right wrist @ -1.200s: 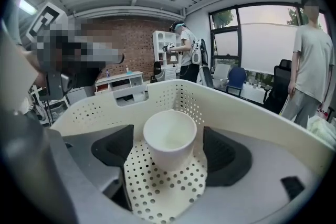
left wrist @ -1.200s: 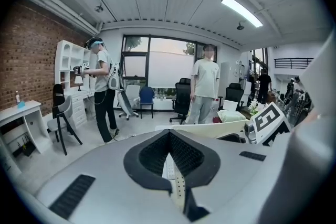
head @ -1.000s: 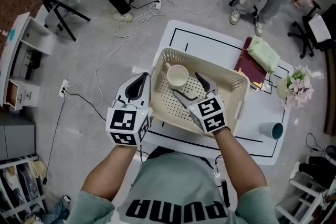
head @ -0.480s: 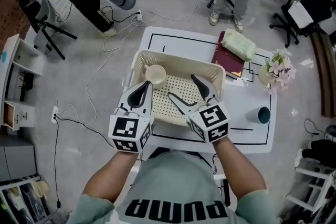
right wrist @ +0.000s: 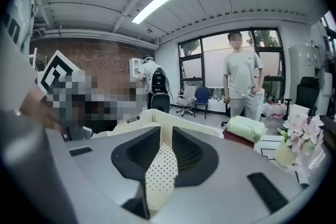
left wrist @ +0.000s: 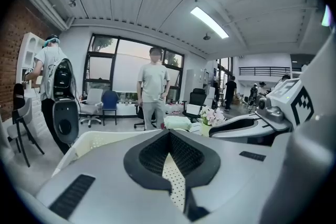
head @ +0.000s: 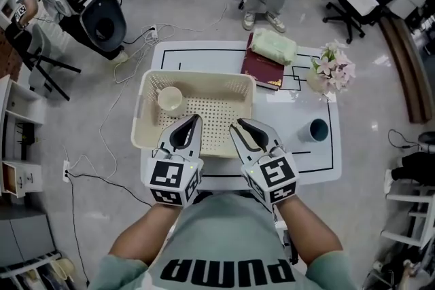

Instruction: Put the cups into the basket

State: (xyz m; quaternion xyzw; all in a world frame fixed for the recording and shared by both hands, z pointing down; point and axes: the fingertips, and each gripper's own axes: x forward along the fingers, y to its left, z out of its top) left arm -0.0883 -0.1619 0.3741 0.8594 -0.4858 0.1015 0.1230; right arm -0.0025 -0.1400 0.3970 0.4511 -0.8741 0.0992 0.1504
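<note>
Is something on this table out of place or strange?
Only the dark teal cup is misplaced: it stands upright on the table, right of the basket, while the cream cup sits inside. Nothing looks spilled.

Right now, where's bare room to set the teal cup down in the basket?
Basket floor is bare from the white cup to its right wall. The table strip between basket and teal cup is free too. Crowded: table's far right, with book, green cloth, flowers.

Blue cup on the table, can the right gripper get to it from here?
Probably yes. The blue cup stands alone on the table right of the basket, with nothing between it and the right gripper. Its jaws have just been closing on nothing, so they would need reopening.
</note>
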